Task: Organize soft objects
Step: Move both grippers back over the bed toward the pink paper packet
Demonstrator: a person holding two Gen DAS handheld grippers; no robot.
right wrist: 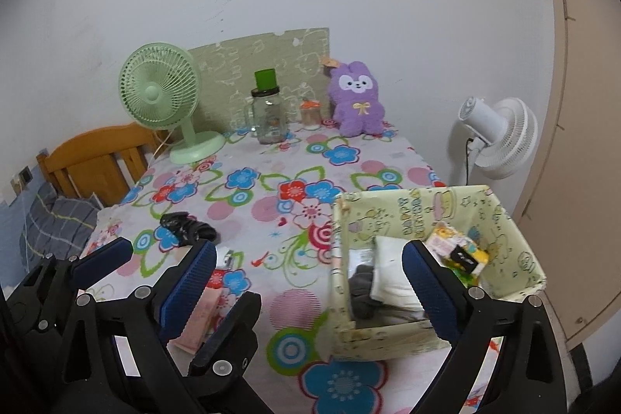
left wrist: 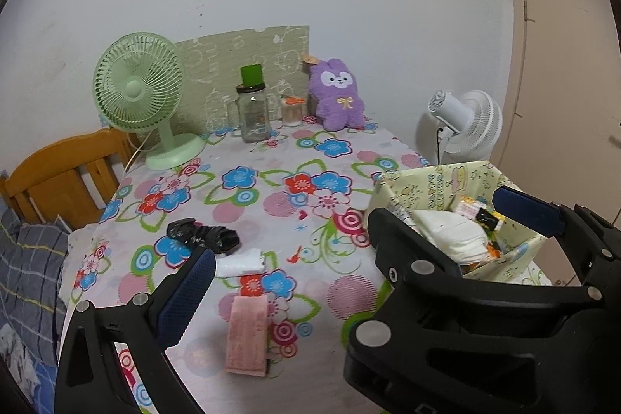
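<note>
both my left gripper [left wrist: 359, 243] and right gripper [right wrist: 310, 270] hang wide open and empty above the table [left wrist: 271, 150], pink cloth [left wrist: 248, 332] lying below between them, left of the fabric box [right wrist: 504, 220].

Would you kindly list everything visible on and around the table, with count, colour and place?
Pink cloth: 1, pink, folded, near table edge.
White cloth: 1, white, beyond the pink one.
Black cloth: 1, black, crumpled, left of centre.
Storage box: 1, pale yellow print, right side of the table, holding white and grey cloths and small packets.
Plush bunny: 1, purple, far edge.
Desk fan: 1, green, far left.
Glass jar: 1, clear, green cup on top, far centre.
Small jar: 1, orange lid, beside the bunny.
Floor fan: 1, white, right of the table.
Tablecloth: 1, floral.
Headboard: 1, wooden, left.
Left gripper: jaws open, empty.
Right gripper: jaws open, empty.
</note>
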